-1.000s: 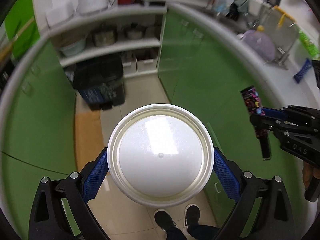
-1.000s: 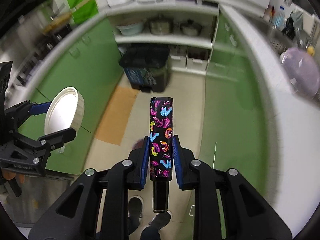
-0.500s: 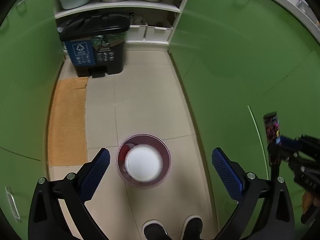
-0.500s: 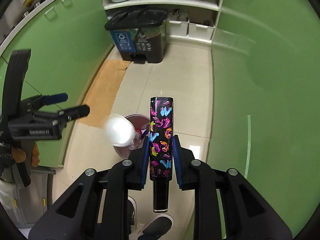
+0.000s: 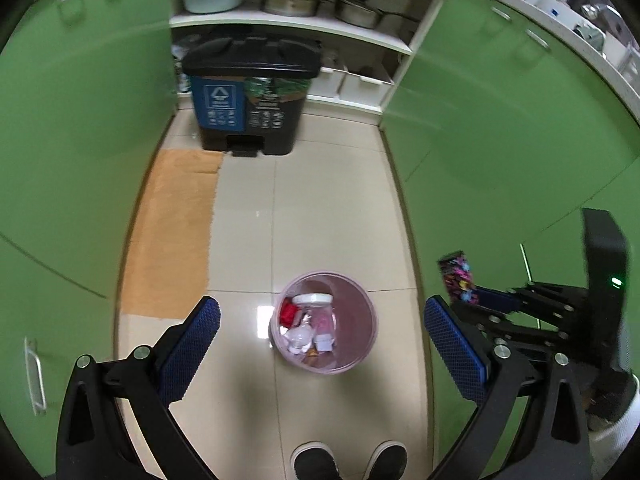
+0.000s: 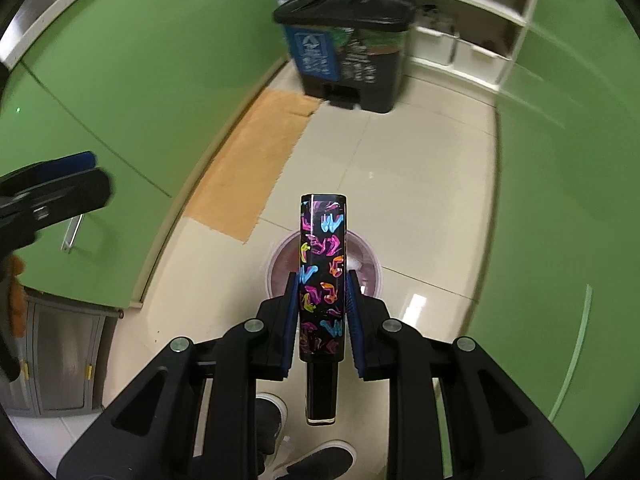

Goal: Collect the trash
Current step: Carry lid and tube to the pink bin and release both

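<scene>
Left tool point(image 5: 320, 336) released, nothing between its pads, above the pink bin point(image 5: 324, 322) at lower centre. Right tool point(image 6: 322, 300) clenched on patterned black tube point(image 6: 322, 276), frame centre

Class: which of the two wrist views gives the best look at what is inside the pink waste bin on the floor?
The left wrist view. The pink waste bin sits unobstructed between the open left tool's fingers, its contents visible. In the right wrist view the patterned black box, clamped in the right tool, hides most of the bin.
</scene>
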